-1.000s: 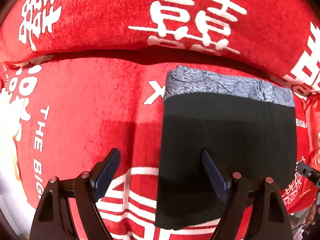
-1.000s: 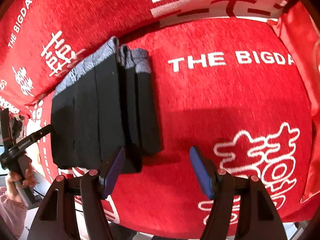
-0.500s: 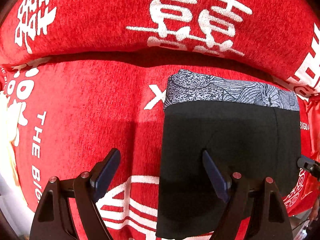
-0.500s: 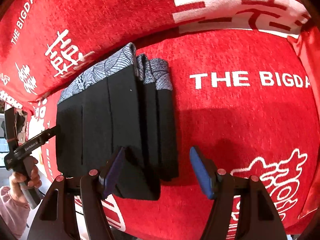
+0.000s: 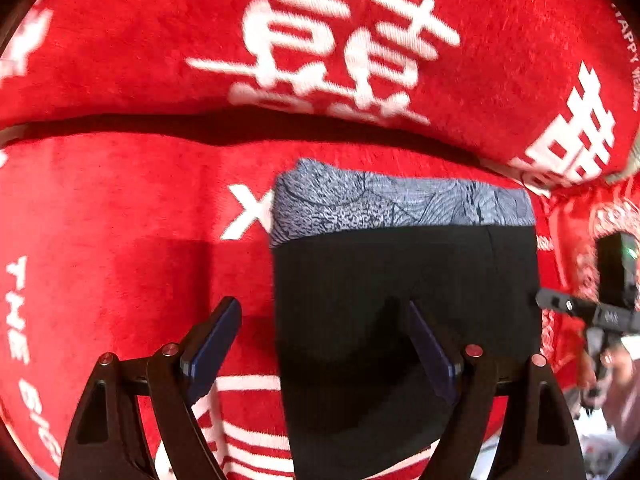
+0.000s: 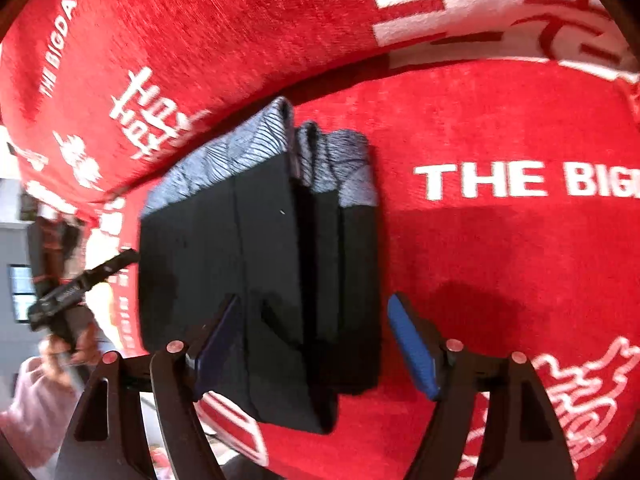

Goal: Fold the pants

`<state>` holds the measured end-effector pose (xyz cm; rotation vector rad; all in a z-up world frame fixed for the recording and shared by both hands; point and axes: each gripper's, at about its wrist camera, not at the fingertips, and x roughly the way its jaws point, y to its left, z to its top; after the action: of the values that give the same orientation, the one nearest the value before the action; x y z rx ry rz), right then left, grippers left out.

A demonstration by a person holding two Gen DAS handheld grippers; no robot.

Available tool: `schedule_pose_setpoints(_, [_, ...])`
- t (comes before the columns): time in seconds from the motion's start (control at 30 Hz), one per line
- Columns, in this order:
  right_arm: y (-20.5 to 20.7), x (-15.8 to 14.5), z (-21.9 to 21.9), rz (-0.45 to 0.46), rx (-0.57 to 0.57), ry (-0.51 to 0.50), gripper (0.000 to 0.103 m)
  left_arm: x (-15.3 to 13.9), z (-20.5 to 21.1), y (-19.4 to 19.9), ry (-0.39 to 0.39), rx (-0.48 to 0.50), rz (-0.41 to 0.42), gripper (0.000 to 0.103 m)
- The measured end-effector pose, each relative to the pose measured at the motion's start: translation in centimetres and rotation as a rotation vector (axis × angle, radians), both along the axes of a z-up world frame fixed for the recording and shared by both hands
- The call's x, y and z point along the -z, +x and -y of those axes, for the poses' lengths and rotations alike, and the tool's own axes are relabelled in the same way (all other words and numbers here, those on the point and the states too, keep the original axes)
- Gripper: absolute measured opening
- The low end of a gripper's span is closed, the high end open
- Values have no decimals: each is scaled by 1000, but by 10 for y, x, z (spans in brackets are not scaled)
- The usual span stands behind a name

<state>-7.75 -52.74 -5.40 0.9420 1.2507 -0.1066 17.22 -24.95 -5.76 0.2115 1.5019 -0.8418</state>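
Observation:
The black pants [image 5: 404, 300] lie folded into a compact stack on the red sofa seat, their grey patterned waistband [image 5: 400, 204] toward the backrest. In the right wrist view the pants [image 6: 260, 272] show several stacked folded layers. My left gripper [image 5: 324, 344] is open and empty above the stack's left edge, its right finger over the black cloth. My right gripper [image 6: 316, 340] is open and empty above the stack's near right part, its left finger over the cloth.
A red cover with white characters and lettering drapes the sofa seat [image 5: 120, 240] and backrest [image 5: 280, 40]. The seat's front edge runs just below the grippers. The other gripper and the person's hand show at the frame sides [image 6: 68, 300].
Both grippers have moved closer in over the folded pants, which appear larger in both views. Both stay open. The pants have not moved.

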Motion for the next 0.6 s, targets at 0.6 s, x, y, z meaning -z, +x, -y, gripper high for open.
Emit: schedule_pose_setpoints(0.6, [4,61,26,117,47,345,74,51,-7,-6,-173,13,-244,88])
